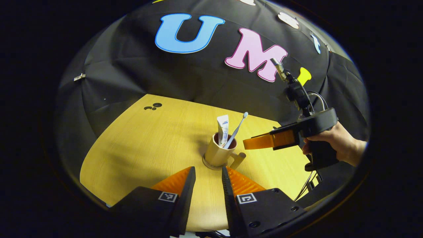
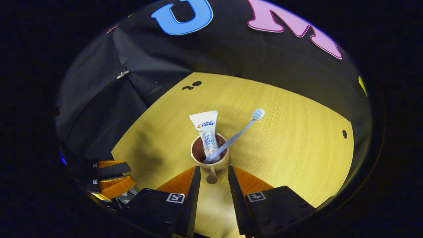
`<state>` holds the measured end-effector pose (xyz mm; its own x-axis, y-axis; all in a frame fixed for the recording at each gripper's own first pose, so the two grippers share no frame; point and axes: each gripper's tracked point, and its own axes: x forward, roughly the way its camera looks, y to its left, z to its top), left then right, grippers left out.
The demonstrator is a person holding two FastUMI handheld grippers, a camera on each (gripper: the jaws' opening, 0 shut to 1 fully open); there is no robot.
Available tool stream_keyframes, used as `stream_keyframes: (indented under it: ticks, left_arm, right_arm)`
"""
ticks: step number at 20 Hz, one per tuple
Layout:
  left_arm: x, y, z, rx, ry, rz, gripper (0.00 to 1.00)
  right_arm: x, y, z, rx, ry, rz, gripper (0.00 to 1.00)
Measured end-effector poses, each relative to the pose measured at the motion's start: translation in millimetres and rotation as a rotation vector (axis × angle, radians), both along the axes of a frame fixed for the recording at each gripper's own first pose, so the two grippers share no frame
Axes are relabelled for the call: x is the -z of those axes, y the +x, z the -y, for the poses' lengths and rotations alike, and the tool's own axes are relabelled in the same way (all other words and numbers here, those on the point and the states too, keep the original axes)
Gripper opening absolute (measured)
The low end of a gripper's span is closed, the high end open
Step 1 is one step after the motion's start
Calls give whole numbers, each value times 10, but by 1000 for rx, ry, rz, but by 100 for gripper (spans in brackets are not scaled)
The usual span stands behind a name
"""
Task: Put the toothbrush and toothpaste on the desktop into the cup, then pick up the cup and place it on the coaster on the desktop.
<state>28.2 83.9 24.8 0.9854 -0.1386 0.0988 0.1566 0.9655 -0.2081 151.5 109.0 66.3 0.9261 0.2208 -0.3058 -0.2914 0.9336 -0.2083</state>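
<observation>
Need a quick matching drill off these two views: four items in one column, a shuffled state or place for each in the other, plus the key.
Things:
1. toothbrush
2. toothpaste
3. cup
4. right gripper

States or places:
A. stands on a round coaster on the table
B. white tube, upright in the cup
C. held in a hand, orange fingers aimed toward the cup
D. leans on the rim, bristles up

Pairs: 1-D, 2-B, 3-A, 4-C
</observation>
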Motion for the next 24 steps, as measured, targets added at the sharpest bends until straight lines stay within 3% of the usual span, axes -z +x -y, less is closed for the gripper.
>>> stream_keyframes:
  ticks: [1, 2, 3, 4, 5, 6, 7, 9, 10, 11, 14, 16, 17, 18, 24]
  left_arm:
    - [-46, 6, 34, 0, 3, 7, 60]
    - [-92, 16, 88, 0, 7, 13, 51]
    - [-138, 15, 132, 1, 12, 19, 60]
    - [-183, 18, 179, -2, 20, 25, 51]
    - [-228, 15, 223, -1, 31, 32, 52]
    - [-246, 21, 279, -3, 43, 37, 53]
    - [-280, 21, 326, -6, 54, 44, 53]
    - [-342, 15, 422, -11, 68, 53, 54]
    - [-365, 26, 488, -9, 74, 56, 55]
    - [-397, 31, 540, -6, 77, 60, 56]
    - [-470, 30, 700, 12, 89, 70, 60]
    - [-498, 40, 758, 11, 93, 73, 63]
    - [-518, 38, 780, 8, 93, 76, 54]
    - [-542, 26, 809, 9, 89, 86, 66]
    - [-552, 20, 930, 5, 85, 86, 80]
  right_arm:
    - [-44, -51, 9, -6, 14, 20, 52]
    - [-95, -107, 23, -13, 26, 39, 52]
    - [-130, -163, 36, -20, 35, 56, 53]
    - [-161, -213, 63, -23, 37, 71, 52]
    - [-175, -273, 92, -26, 37, 82, 53]
    - [-194, -322, 116, -27, 38, 99, 43]
    - [-223, -373, 127, -32, 40, 116, 53]
    - [-281, -476, 155, -38, 44, 153, 57]
    - [-296, -534, 175, -42, 48, 166, 48]
    - [-309, -592, 194, -48, 53, 176, 58]
    - [-321, -734, 261, -56, 73, 193, 60]
    - [-295, -794, 322, -57, 83, 194, 66]
    - [-271, -817, 356, -54, 82, 194, 59]
    - [-258, -838, 391, -53, 82, 195, 69]
    - [-134, -948, 547, -54, 91, 248, 76]
